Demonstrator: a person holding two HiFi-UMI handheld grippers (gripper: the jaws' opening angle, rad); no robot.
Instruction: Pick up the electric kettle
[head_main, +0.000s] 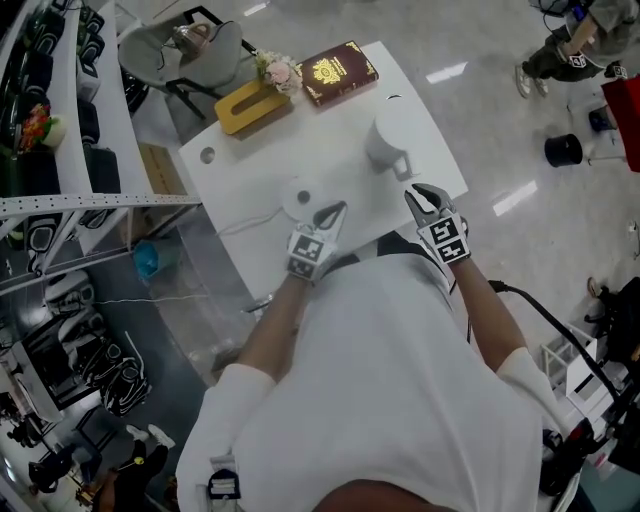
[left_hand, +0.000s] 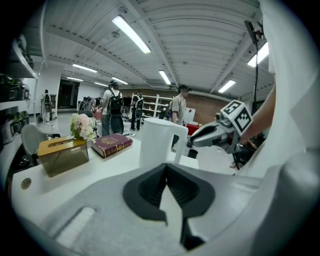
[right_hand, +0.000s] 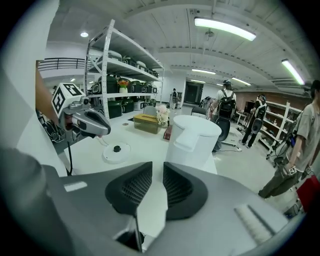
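Setting: workshop hall with a glossy floor, storage shelving and people standing in the background; work surface is a white rectangular tabletop (head_main: 250, 170).

Head view, task object: white cylindrical electric kettle (head_main: 388, 140) stands upright close to the tabletop's right edge, handle turned toward the near edge.
Head view, other items: white round kettle base with a dark centre (head_main: 300, 196) near the near edge, well apart from the kettle; burgundy hardback book (head_main: 340, 72) at the far corner; yellow tissue box (head_main: 250, 105) beside it along the far edge.
Head view, grippers: right gripper (head_main: 418, 194) is just short of the kettle handle, not touching; left gripper (head_main: 334, 209) is just beside the base.

Left gripper view, jaws: tips meet, nothing between them.
Left gripper view, kettle: ahead and apart, with the right gripper's tips close beside its handle.

Right gripper view, jaws: parted by a narrow gap, nothing in it.
Right gripper view, kettle: directly ahead, handle side facing the jaws.

Step in hand (judgement): approach to the handle; no grasp made yet.
Next move (judgement): bring the handle grip between the right jaws, widening the gap if it will not pass, then clamp before lifting.

Hidden: the person's torso covers the tabletop's near edge in the head view.
Cut off: the gripper body masks the lower handle in the right gripper view.
Unknown: whether the kettle is filled.
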